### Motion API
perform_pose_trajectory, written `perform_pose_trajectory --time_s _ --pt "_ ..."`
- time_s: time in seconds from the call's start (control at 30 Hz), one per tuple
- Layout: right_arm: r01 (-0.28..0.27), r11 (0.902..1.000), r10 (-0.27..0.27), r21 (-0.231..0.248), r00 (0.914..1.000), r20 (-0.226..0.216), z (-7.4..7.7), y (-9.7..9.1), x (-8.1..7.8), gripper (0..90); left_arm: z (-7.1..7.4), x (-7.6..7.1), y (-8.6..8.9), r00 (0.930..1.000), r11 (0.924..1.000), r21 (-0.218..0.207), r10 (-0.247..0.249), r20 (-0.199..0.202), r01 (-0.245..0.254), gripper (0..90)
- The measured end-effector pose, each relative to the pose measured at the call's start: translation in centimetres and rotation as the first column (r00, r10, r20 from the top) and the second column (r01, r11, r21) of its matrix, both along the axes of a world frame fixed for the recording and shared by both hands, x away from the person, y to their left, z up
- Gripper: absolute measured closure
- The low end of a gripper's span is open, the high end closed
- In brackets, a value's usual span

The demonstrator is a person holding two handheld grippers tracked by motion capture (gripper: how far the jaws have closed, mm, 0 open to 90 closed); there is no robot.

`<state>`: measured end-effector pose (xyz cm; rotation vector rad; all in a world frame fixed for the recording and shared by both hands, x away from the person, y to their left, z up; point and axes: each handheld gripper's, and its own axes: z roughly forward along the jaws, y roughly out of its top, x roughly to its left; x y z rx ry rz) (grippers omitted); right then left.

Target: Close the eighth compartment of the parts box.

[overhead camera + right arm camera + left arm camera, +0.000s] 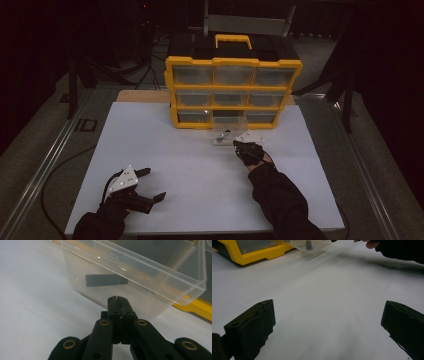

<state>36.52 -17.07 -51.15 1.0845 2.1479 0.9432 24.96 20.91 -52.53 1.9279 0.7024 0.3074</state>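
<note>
A clear plastic drawer (226, 136) lies pulled out on the white board, in front of the yellow organizer (233, 62). A small dark flat piece (106, 280) rests inside the drawer (150, 272). My right gripper (237, 144) is at the drawer's near side. Its jaws are shut flat together, and the tips (116, 300) are right up against the drawer's clear wall with nothing seen between them. My left gripper (152, 184) rests at the front left of the board, jaws wide open (328, 322) over bare surface, with the drawer (309, 244) far ahead of it.
The organizer has three rows of clear drawers (233, 75) and a yellow handle (233, 39) on top. The white board (190, 160) covers most of the table. Metal rails (47, 155) run along the table's sides. Cables lie on the floor behind.
</note>
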Motion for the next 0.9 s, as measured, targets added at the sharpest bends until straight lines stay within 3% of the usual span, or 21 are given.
perform_pose_trajectory --time_s 0.9 --pt "0.011 0.9999 -0.011 0.007 0.9997 -0.02 0.0 0.3 1.4 90.0 0.0 0.0 0.0 1.0 1.0 -0.001 -0.001 -0.004 0.001 0.0"
